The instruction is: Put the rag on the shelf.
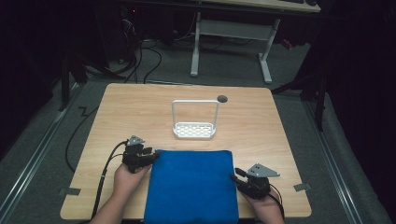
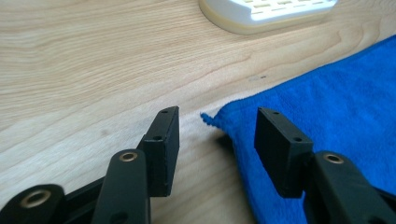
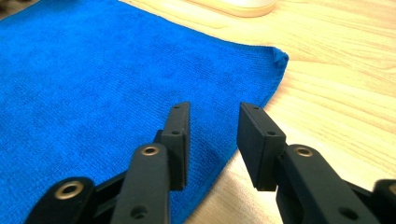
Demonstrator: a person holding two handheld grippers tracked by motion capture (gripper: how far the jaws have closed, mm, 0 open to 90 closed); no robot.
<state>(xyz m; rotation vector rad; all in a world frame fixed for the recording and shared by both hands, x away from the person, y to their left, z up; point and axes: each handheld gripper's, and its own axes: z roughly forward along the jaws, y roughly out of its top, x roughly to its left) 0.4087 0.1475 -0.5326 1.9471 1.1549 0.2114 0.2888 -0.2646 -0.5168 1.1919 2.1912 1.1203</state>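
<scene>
A blue towel (image 1: 191, 184) lies flat on the near half of the wooden table (image 1: 261, 121). My left gripper (image 1: 150, 156) is at the towel's far left corner (image 2: 210, 119), jaws open, with the corner between them and one jaw over the cloth (image 2: 327, 107). My right gripper (image 1: 236, 176) is open at the towel's right edge (image 3: 243, 140), low over the table, with nothing clamped. A white perforated rack (image 1: 194, 129) with a tall wire handle stands beyond the towel, at the table's middle.
A dark round hole (image 1: 222, 98) marks the table near its far edge. The rack's base (image 2: 266, 11) is just ahead of the left gripper. Cables trail off the table's left side. A white desk frame (image 1: 231, 42) stands on the floor beyond.
</scene>
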